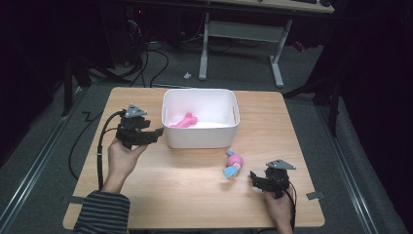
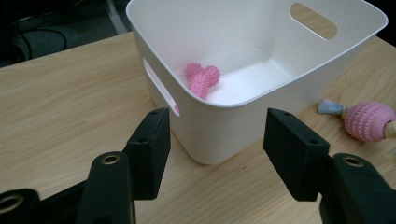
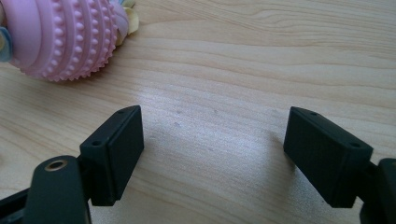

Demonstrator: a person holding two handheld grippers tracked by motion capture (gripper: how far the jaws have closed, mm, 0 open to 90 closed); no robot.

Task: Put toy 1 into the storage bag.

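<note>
Wooden table (image 1: pixel 195 195) spread wide, and on it the white bin (image 1: pixel 200 137) sits toward the far middle — a pink spiky bone toy (image 1: pixel 184 120) lying inside on its floor. Left gripper (image 1: pixel 157 133) hovers just beside the bin's left wall, jaws apart with nothing between them, the bin's near corner (image 2: pixel 205 140) squarely in its path. Over on the near right, the pink studded ball toy (image 1: pixel 234 165) with its blue and yellow ends lies on bare wood, in front of the bin. Right gripper (image 1: pixel 254 177) rests low near it — jaws spread wide, empty, toy off to one side.
</note>
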